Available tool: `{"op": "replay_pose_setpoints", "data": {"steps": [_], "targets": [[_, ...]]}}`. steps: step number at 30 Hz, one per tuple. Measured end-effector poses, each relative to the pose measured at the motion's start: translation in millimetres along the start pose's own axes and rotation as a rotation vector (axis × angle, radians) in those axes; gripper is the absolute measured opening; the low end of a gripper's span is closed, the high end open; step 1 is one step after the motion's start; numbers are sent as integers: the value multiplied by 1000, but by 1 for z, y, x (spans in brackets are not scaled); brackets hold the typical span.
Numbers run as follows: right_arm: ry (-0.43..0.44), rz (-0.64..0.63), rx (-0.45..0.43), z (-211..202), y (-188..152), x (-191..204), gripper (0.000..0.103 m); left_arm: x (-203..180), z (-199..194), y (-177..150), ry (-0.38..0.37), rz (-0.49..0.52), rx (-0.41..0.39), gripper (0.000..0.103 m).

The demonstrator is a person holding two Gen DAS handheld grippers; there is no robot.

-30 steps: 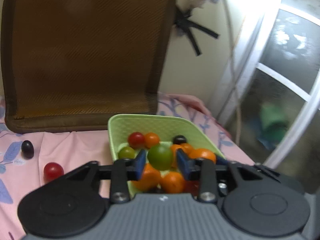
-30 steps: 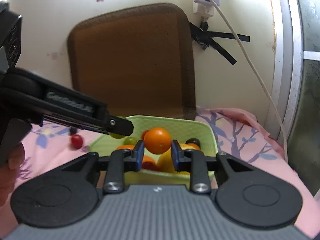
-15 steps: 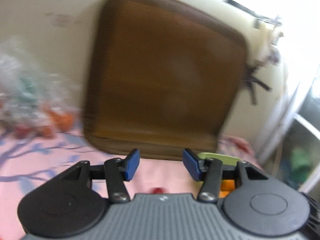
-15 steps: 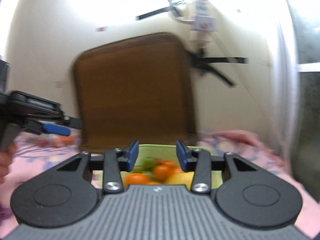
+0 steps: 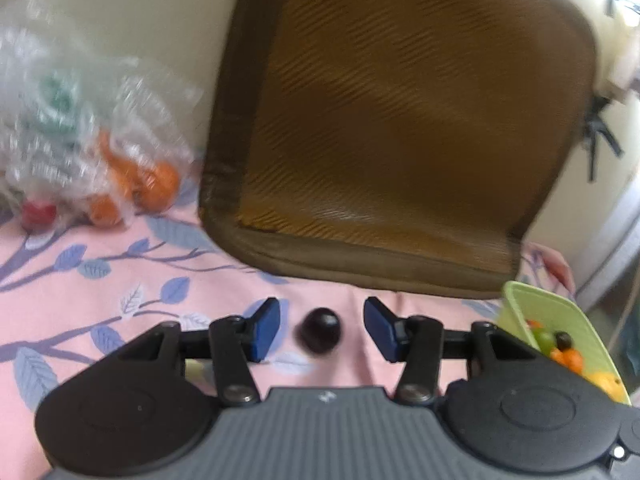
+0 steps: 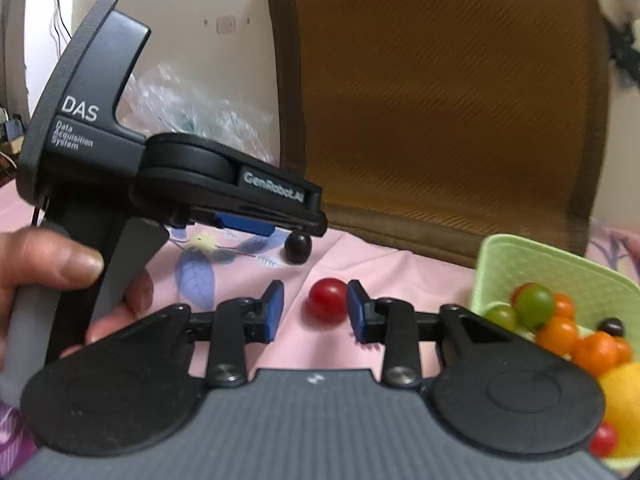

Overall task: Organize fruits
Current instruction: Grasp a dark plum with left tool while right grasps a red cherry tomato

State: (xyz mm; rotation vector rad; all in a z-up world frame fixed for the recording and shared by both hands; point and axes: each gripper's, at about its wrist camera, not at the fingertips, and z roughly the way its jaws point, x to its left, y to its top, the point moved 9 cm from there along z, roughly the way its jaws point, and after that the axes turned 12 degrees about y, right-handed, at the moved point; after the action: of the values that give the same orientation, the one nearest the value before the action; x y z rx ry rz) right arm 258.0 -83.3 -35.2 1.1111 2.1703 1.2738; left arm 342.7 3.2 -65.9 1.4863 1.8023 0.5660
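A dark purple grape [image 5: 319, 330] lies on the pink cloth between the open fingers of my left gripper [image 5: 321, 330], not touched. It also shows in the right wrist view [image 6: 297, 247], just under the left gripper's tip. A red cherry tomato [image 6: 327, 305] lies on the cloth between the open fingers of my right gripper [image 6: 315, 310], close to the right finger. The light green basket [image 6: 520, 256] at the right holds several small orange, green, red and dark fruits; it also shows in the left wrist view [image 5: 536, 306].
A brown cushion [image 5: 400, 120] leans on the wall behind the cloth. A clear plastic bag [image 5: 80, 128] with orange and red fruits lies at the far left. The left gripper body and the hand holding it [image 6: 60, 264] fill the left of the right wrist view.
Both grippers released their fruits (green and orange) over the basket, opened, and swung left and down. The left now straddles the grape, the right the red tomato.
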Motion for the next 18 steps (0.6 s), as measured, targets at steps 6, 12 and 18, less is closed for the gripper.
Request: {"op": "replay_pose_setpoints", "data": {"steps": [6,12,18], "targets": [[-64,-27,48,24,4,-12,40,-2,8,-4,-37,15,11,25],[-81,-73,37,7,-3,-6,27,-4,-15,-7,-40,29,2,25],[-60,-160,-86,-58,-22,19,27,-24,-86,-43,-154,87,-48,25]]}}
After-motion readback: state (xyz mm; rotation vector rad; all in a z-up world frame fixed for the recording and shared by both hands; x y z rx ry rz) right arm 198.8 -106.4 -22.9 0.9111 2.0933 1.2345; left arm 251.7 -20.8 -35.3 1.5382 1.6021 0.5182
